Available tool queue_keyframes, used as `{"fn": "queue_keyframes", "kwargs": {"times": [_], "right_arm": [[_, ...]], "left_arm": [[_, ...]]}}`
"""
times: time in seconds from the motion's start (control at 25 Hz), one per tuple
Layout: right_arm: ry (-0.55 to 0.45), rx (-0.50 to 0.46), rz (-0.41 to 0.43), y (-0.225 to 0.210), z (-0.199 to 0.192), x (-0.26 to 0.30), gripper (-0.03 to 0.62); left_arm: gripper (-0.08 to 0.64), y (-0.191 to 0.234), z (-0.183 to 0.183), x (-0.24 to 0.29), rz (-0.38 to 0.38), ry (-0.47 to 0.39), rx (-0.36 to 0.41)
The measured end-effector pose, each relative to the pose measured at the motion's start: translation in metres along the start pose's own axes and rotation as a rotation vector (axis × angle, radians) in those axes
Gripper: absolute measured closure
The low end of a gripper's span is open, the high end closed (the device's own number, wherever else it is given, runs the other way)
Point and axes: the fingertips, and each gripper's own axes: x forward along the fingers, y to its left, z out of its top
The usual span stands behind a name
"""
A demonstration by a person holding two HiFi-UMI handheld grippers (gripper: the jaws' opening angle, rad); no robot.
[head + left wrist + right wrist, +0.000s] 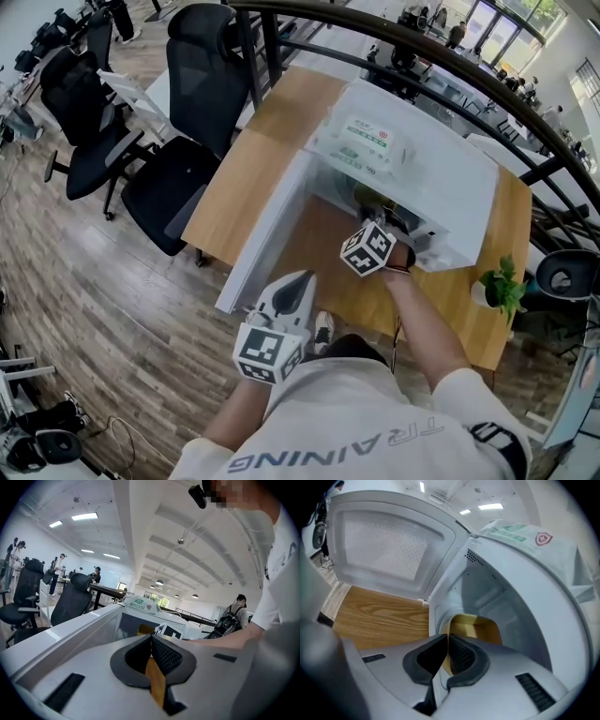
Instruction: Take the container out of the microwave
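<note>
A white microwave (441,187) stands on a wooden table (272,122) with its door (267,234) swung wide to the left. Inside it sits a yellow container (478,626), showing as a yellow-green patch (368,197) in the head view. My right gripper (447,637) reaches into the cavity and is shut on the container's near rim. My left gripper (302,278) stays back by the door's outer edge, close to my body. Its jaws (151,637) are shut with nothing between them.
A white and green package (370,141) lies on top of the microwave. A small potted plant (502,286) stands at the table's right end. Black office chairs (178,178) stand left of the table, and a black railing (450,56) runs behind it.
</note>
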Motion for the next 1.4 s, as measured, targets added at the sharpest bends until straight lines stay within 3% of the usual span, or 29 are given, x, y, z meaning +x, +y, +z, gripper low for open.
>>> {"fn": "queue_keyframes", "kwargs": {"times": [0.56,0.92,1.4], "right_arm": [[-0.106,-0.032,0.138,0.029,0.008,-0.070,0.561],[-0.122,-0.053,0.190,0.055,0.002,-0.129,0.561],[-0.102,0.033,0.108,0.064,0.007,-0.204,0.561]], "left_arm": [[0.528,-0.007,-0.006,-0.004,0.099,-0.017,-0.010],[0.528,-0.015,0.000,-0.007,0.047,-0.004,0.037],[0.528,-0.014,0.018,-0.016,-0.056,0.026,0.115]]}}
